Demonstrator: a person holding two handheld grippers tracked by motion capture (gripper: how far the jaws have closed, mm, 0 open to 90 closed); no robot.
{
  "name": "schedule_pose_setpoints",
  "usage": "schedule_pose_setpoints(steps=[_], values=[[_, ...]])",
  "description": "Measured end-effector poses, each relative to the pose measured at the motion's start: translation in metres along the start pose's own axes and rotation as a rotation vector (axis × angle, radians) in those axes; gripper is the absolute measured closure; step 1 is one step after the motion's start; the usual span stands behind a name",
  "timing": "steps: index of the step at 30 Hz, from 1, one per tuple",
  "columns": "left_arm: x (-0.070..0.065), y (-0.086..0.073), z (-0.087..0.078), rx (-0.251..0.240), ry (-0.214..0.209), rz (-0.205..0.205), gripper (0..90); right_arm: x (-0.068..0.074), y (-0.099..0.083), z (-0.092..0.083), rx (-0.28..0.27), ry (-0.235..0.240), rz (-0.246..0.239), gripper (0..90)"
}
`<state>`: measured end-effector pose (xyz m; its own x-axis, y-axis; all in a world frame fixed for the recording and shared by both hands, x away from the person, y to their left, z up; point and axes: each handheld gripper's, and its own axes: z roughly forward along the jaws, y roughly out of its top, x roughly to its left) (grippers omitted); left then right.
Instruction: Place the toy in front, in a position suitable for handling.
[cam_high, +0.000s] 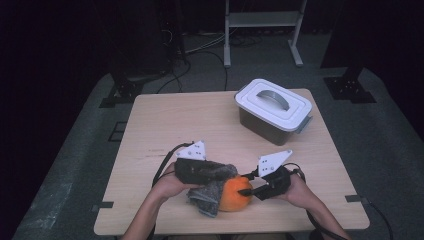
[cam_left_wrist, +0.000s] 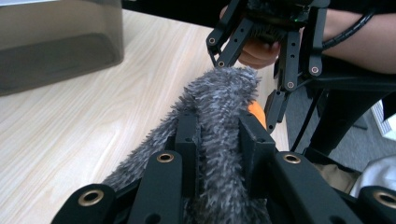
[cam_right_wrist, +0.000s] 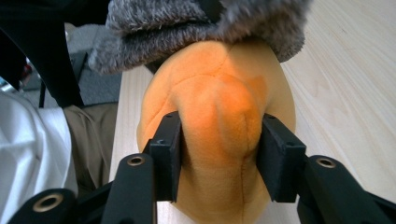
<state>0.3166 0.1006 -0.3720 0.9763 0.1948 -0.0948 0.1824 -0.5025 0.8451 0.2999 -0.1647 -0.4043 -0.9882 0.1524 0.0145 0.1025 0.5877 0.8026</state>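
Left claw (cam_high: 227, 172): clenched hard on grey fuzzy cloth (cam_left_wrist: 224, 116), pile bulging up between both jaws in left gripper view, fold squeezed thin.
Grey fuzzy cloth: draped off front of left claw, loose end hanging down to counter (cam_high: 165, 120) just under it; far tip lying over top of orange plush toy (cam_high: 235, 194).
Right claw (cam_high: 247, 191): gripping orange plush toy, pads pressed into both flanks, soft body pinched into a ridge between them in right gripper view (cam_right_wrist: 219, 135).
Orange plush toy: caught straight ahead of right claw, resting on counter, touching cloth above; a sliver of orange peeking past left claw's right jaw (cam_left_wrist: 257, 114).
Claws together: tips facing each other, nearly meeting, toy and cloth between them; right claw's black linkage looming just beyond cloth tip in left gripper view.
Hands: one wrapped round each claw body, forearms coming in from near edge.
Lidded box (cam_high: 274, 111): white lid, grey handle, dark walls; well beyond both claws, off to far side of right claw.
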Motion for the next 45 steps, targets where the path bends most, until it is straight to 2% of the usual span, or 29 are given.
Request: schedule_pose_setpoints(steps=[4,7,9,10,11,12,13,17,19,23,26,28,32,37,40,42,43,44,45], values=[[0.004,-0.008,0.002,0.011,-0.006,-0.038,72.4,-0.004,-0.005,-0.007,0.009,-0.025,-0.001,56.8],[0.004,-0.014,0.002,0.004,-0.015,-0.064,72.3,-0.012,-0.011,-0.010,0.009,-0.031,0.036,56.4],[0.003,-0.015,0.003,0.002,-0.016,-0.069,72.1,-0.016,-0.014,-0.010,0.005,-0.019,0.073,52.3],[0.003,-0.015,0.003,0.002,-0.016,-0.069,71.9,-0.016,-0.014,-0.010,0.005,-0.019,0.073,52.3],[0.002,-0.016,0.004,0.005,-0.019,-0.070,71.9,-0.018,-0.014,-0.010,0.011,-0.005,0.111,43.4],[0.002,-0.016,0.004,0.005,-0.019,-0.070,71.9,-0.019,-0.014,-0.010,0.018,0.002,0.134,39.8],[0.000,-0.017,0.004,0.000,-0.037,-0.071,71.8,-0.019,-0.013,-0.011,0.025,0.008,0.145,38.0],[-0.003,-0.018,0.005,-0.001,-0.059,-0.068,71.6,-0.015,-0.015,-0.009,0.040,0.027,0.148,36.3],[-0.004,-0.016,0.006,-0.001,-0.057,-0.066,71.5,-0.014,-0.016,-0.007,0.034,0.032,0.144,40.8],[-0.006,-0.008,0.005,-0.007,-0.046,-0.047,71.6,-0.009,-0.015,-0.007,0.023,0.021,0.088,49.9],[-0.007,-0.001,0.007,-0.005,-0.046,-0.025,71.6,-0.005,-0.014,-0.006,0.013,0.025,0.058,51.3],[-0.008,0.005,0.012,0.007,-0.044,-0.007,71.3,-0.004,-0.014,-0.006,0.010,0.028,0.059,51.5],[-0.005,0.001,0.014,0.016,-0.043,-0.010,71.3,-0.006,-0.019,-0.009,0.008,0.025,0.061,53.9],[-0.002,-0.007,0.010,0.022,-0.037,-0.033,71.3,-0.010,-0.023,-0.012,0.016,0.026,0.056,55.1],[0.000,-0.012,0.006,0.029,-0.027,-0.042,71.3,-0.011,-0.023,-0.013,0.021,0.022,0.065,54.2],[0.000,-0.014,0.004,0.034,-0.019,-0.045,71.2,-0.012,-0.022,-0.013,0.026,0.018,0.088,48.2],[0.000,-0.014,0.004,0.034,-0.019,-0.045,71.2,-0.012,-0.022,-0.013,0.026,0.018,0.088,48.2],[0.000,-0.016,0.002,0.035,-0.015,-0.046,71.3,-0.011,-0.019,-0.013,0.023,0.023,0.111,40.1],[-0.001,-0.017,0.002,0.033,-0.017,-0.052,71.3,-0.010,-0.018,-0.014,0.021,0.022,0.113,38.0]])
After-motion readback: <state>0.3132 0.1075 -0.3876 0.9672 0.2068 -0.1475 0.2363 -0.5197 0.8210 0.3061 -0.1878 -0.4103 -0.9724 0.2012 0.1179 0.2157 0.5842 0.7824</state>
